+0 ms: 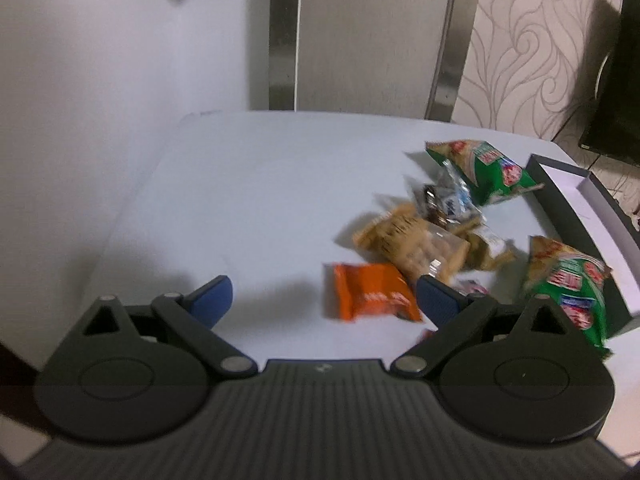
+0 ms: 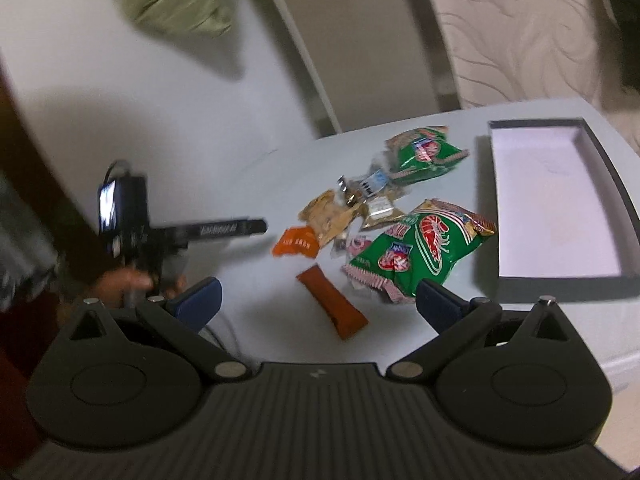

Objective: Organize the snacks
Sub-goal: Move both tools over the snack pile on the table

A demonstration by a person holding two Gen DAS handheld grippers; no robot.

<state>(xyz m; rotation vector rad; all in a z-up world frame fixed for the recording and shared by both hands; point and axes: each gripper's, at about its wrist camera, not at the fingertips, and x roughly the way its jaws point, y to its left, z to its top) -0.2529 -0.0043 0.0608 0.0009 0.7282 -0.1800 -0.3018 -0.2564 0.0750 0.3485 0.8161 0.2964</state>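
Your left tongs [image 1: 324, 300] stand wide open and hold nothing; the blue pads [image 1: 212, 300] hang above the desk [image 1: 240, 184]. The orange packet [image 1: 372, 292] lies flat between the two pads, nearer the right one, not touched by either.

Your right tongs [image 2: 318, 300] are also spread wide and empty. In the right wrist view, a long orange-brown bar [image 2: 332, 300] lies on the desk between the pads. The near green bag [image 2: 420, 252] lies just beyond the right pad.

Snack positions, from the right wrist view:
- The orange packet [image 2: 296, 244] lies beyond the bar, apart from it.
- A tan packet [image 2: 328, 216] lies just behind the orange packet, in a loose heap with a clear-and-silver wrapper [image 2: 368, 188] and other small packets; blur prevents telling them apart.
- A small pink packet [image 2: 356, 246] lies partly under the edge of the near green bag.
- The far green bag [image 2: 424, 152] lies at the back of the heap.

The box [image 2: 624, 208], dark outside and white inside, rests open on the desk to the right of the snacks. No snack is in it.

The left tongs' handle unit [image 2: 132, 216] shows at the left of the right wrist view, gripped from below by a hand [image 2: 124, 280]. Both views are motion-blurred.
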